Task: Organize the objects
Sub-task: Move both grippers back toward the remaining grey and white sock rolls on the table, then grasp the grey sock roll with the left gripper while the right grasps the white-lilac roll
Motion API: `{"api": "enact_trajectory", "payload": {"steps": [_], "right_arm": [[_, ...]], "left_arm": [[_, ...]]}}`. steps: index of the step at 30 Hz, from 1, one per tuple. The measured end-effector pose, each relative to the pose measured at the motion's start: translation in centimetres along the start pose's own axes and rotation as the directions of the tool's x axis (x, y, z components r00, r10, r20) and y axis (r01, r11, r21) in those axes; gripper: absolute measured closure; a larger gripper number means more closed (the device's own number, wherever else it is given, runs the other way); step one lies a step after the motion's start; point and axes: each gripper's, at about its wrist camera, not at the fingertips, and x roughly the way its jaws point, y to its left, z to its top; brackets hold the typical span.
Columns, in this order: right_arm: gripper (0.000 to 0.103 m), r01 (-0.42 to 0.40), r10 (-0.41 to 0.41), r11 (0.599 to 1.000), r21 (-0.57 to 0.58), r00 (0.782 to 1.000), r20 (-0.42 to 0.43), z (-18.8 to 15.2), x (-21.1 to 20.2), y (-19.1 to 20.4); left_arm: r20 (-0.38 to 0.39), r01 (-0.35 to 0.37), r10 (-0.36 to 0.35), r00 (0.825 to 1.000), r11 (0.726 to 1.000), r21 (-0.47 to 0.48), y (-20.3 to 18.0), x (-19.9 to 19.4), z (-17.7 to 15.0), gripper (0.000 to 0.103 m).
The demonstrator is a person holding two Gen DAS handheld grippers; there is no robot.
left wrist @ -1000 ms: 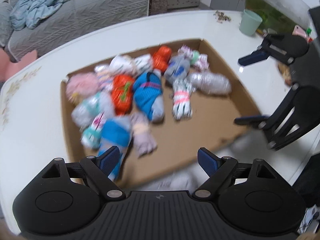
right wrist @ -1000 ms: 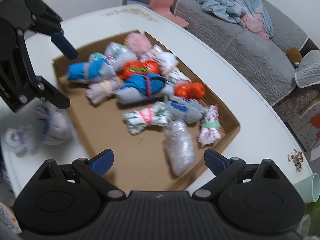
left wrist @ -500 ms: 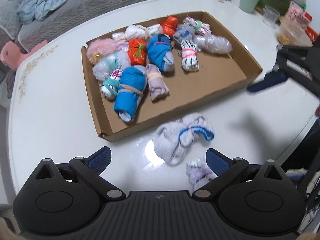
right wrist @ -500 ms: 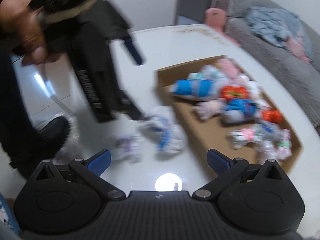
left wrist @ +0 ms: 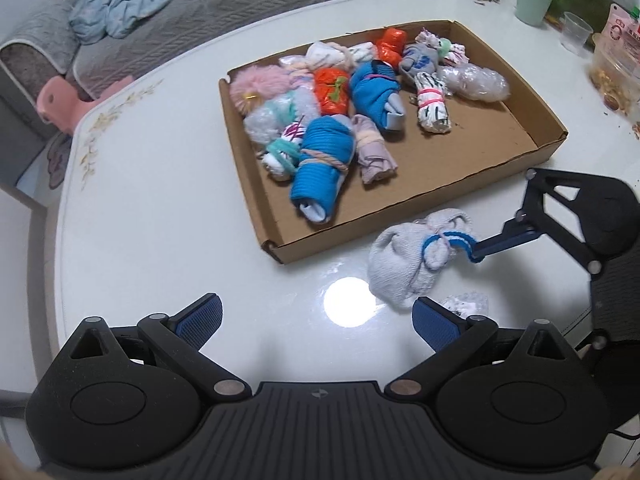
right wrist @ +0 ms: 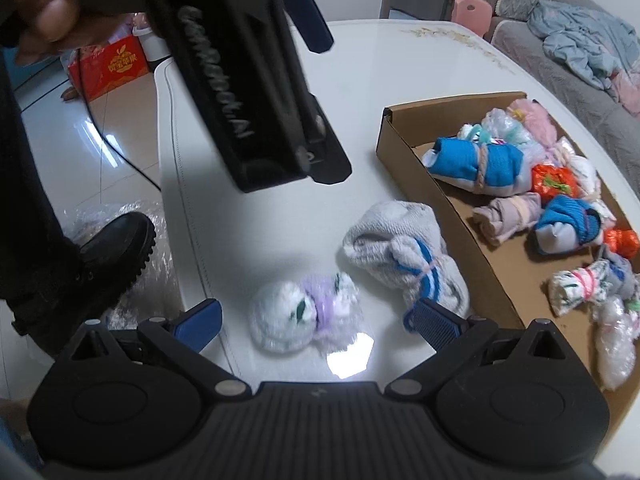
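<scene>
— Any writing you can read?

— Hardly. The left claw [right wrist: 256, 80], seen from the right wrist, has pale letters along its black side, upside down and blurred; I can't make them out.

— Anything else?

— A red box [right wrist: 108, 66] on the floor carries yellow Chinese characters, too small to read. A pink packet [left wrist: 622, 34] at the table's far edge has print, also illegible.

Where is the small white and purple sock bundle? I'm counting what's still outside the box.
In the right wrist view the white and purple sock bundle lies on the white table, between the right hand-held gripper's open fingers, beside the grey sock bundle, outside the cardboard box.
</scene>
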Motion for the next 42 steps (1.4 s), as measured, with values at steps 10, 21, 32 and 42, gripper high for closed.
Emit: {"api": "enact_trajectory", "payload": {"steps": [10, 21, 32, 42], "right_arm": [[0.042, -0.001, 0.002, 1.000, 0.016, 0.997, -0.078, -0.8, 0.6, -0.2], [0.018, 0.075, -0.050, 0.985, 0.153, 0.985, -0.163, -5.1, -2.4, -3.1], [0.014, 0.080, -0.044, 0.965, 0.251, 0.988, -0.145, -5.6, -4.7, -3.0], [0.034, 0.029, 0.018, 0.934, 0.356, 0.992, -0.129, -4.6, -3.2, -3.5]], "left_arm": [[0.012, 0.015, -0.016, 1.000, 0.999, 0.045, -0.7, 0.2, 0.0, 0.001], [0.040, 0.065, -0.073, 0.997, 0.981, 0.184, -4.6, 2.6, 0.0, 0.001], [0.084, 0.084, -0.106, 0.991, 0.970, 0.228, -5.5, 4.6, 0.8, 0.001], [0.057, 0.134, -0.149, 0.987, 0.969, 0.210, -6.6, 6.7, 1.4, 0.007]]}}
